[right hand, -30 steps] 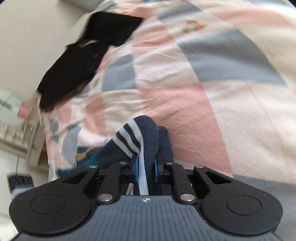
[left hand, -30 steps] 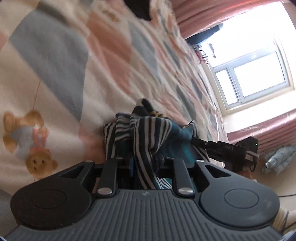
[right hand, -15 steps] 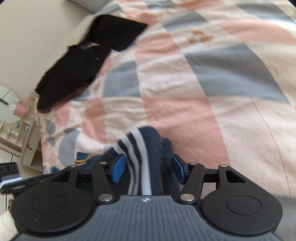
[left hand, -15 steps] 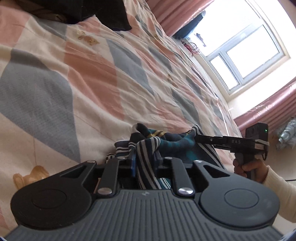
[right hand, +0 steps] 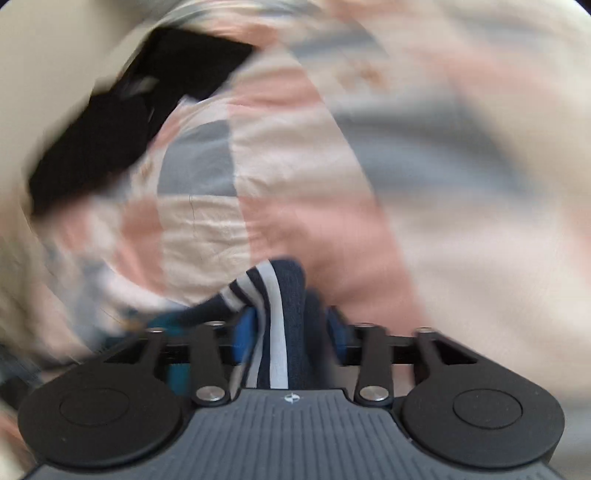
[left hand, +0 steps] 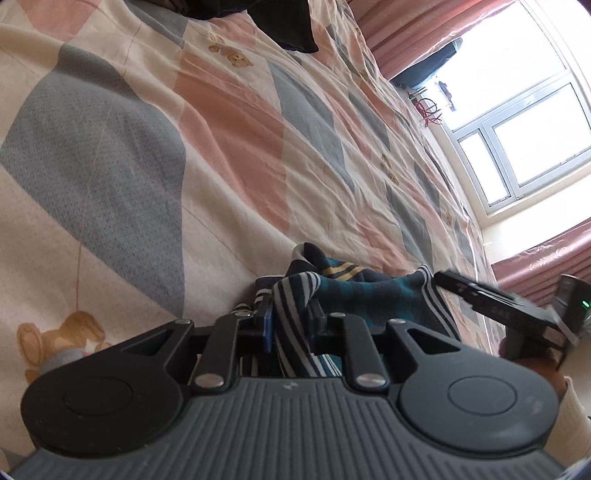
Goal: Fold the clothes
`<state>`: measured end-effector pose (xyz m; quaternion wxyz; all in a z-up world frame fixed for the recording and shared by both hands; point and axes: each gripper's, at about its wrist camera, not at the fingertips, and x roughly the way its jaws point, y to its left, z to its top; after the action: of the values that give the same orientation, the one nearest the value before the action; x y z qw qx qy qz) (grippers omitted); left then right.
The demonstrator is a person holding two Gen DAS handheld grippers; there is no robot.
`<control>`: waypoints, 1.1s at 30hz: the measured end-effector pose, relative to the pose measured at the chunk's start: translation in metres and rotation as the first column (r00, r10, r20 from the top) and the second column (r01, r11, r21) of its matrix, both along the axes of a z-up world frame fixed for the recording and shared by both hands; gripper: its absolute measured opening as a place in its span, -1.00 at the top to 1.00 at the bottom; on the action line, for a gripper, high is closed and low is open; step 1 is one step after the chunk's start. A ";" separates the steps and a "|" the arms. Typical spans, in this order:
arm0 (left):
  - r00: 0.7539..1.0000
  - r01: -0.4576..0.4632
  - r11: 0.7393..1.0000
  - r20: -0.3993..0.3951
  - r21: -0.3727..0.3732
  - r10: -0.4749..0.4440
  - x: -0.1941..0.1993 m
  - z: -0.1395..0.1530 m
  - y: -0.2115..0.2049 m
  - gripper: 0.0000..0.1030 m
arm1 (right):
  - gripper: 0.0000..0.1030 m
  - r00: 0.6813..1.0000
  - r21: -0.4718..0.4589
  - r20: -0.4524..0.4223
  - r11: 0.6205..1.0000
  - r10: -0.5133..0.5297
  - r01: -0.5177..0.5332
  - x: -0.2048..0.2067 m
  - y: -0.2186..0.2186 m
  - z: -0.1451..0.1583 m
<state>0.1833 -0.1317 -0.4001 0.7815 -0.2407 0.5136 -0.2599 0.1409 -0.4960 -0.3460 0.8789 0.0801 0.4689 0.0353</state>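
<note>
Pads of the right gripper (right hand: 291, 328), spread apart half a second ago, now pinch the striped garment (right hand: 275, 295) again; the left gripper (left hand: 290, 325) has stayed clamped on its other bunched end. Held at both ends, the cloth looks ready to lift and spread. Beneath lies the patchwork bedspread (left hand: 229, 147), dark clothes (right hand: 122, 122) ahead, a window (left hand: 517, 147) to the left gripper's right.

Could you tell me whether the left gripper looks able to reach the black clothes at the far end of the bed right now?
Probably not yet: the left gripper is shut on the striped garment, and the black clothes lie far across the bedspread.
</note>
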 end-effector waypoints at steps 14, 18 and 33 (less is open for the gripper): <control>0.969 -0.084 0.981 0.243 0.173 0.040 -0.025 0.086 -0.027 0.66 | 0.26 0.987 -0.069 0.055 0.987 0.152 -0.148 0.003 0.033 -0.035; 0.950 -0.191 0.948 0.292 0.254 0.113 -0.026 0.094 -0.023 0.71 | 0.26 0.990 -0.047 0.041 0.990 0.138 -0.136 0.006 0.030 -0.036; 0.930 0.161 0.929 0.264 0.332 -0.255 -0.011 -0.003 -0.067 0.93 | 0.21 0.991 -0.043 0.054 0.992 0.123 -0.121 0.010 0.029 -0.044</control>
<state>0.1723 -0.1987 -0.4030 0.8462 -0.0182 0.4444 -0.2935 0.1512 -0.4671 -0.3896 0.8893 0.0326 0.4487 0.0818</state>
